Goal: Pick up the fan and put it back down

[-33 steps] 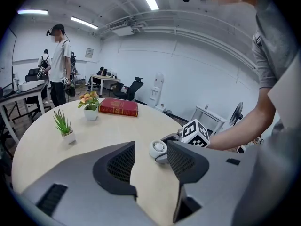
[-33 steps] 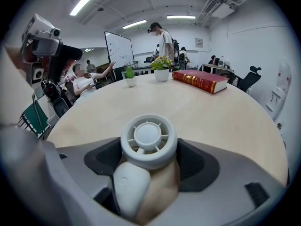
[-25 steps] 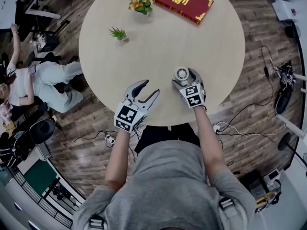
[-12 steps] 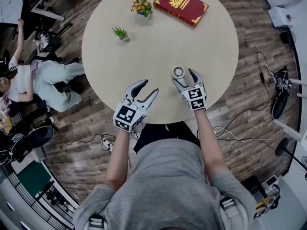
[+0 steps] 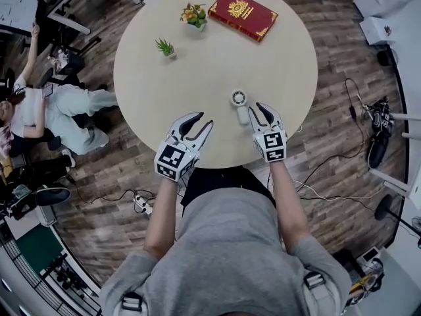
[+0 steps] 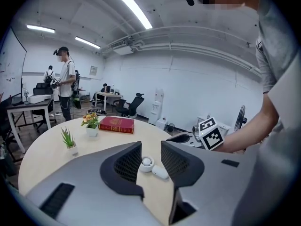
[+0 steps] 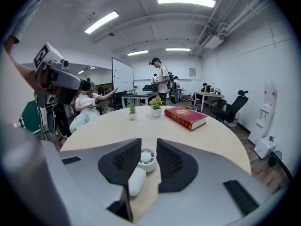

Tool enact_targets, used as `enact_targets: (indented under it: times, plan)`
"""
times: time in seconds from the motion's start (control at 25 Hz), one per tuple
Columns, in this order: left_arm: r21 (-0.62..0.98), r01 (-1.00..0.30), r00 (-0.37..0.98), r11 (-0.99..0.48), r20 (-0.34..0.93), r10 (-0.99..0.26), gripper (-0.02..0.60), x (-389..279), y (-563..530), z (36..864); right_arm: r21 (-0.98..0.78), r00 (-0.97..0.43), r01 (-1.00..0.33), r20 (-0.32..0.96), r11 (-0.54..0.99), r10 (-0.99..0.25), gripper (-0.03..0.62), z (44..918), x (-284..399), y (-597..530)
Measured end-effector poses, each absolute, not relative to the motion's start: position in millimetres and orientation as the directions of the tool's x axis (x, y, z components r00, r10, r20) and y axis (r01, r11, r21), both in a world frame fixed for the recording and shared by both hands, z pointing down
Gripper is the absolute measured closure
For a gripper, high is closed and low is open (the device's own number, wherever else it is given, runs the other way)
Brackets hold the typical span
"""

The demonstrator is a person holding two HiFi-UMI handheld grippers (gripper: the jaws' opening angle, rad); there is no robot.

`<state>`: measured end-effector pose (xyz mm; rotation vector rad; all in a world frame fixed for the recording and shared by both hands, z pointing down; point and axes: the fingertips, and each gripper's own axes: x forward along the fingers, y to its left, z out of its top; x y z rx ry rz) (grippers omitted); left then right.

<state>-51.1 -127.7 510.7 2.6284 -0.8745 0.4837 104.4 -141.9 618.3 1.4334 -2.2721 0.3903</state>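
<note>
The small white fan (image 5: pixel 239 99) lies flat on the round table (image 5: pixel 217 51), its handle pointing at me. It lies a little way beyond both grippers' jaws, as the left gripper view shows the fan (image 6: pixel 146 163) and the right gripper view the fan (image 7: pixel 147 159). My right gripper (image 5: pixel 258 112) hovers just short of the handle, clear of it; its jaws have just been closing to a narrow gap with nothing between them. My left gripper (image 5: pixel 202 119) hangs over the near table edge, its jaws also just narrowed and empty.
A red book (image 5: pixel 242 14), a potted flower (image 5: pixel 195 13) and a small green plant (image 5: pixel 164 46) stand at the table's far side. A seated person (image 5: pixel 52 110) is off to the left. Cables (image 5: pixel 329 157) lie on the wood floor.
The right gripper has drawn back from the fan, which stood between its wide jaws and now lies clear of them. Both grippers' jaws have narrowed and both grippers have risen.
</note>
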Motion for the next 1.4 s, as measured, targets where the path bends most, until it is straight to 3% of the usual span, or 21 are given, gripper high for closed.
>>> enact_targets:
  times: [0.24,0.52,1.4]
  plan:
    - [0.213,-0.607,0.77,-0.765,0.394,-0.501,0.525,-45.0,-112.2,508.3,0.026,-0.35,-0.918,0.417,0.396,-0.839,0.586,586.1,120.8,-125.8]
    - [0.193,-0.625,0.753,-0.756,0.405,-0.519,0.558,-44.8,-109.3,508.3,0.038,-0.368,-0.909,0.389,0.414,-0.845,0.588,559.2,130.4,-122.3]
    - [0.143,-0.58,0.758,-0.802,0.455,-0.467,0.558,-24.9,-124.3,502.1,0.011,-0.32,-0.937,0.377,0.349,-0.869,0.589,552.5,148.7,-128.4]
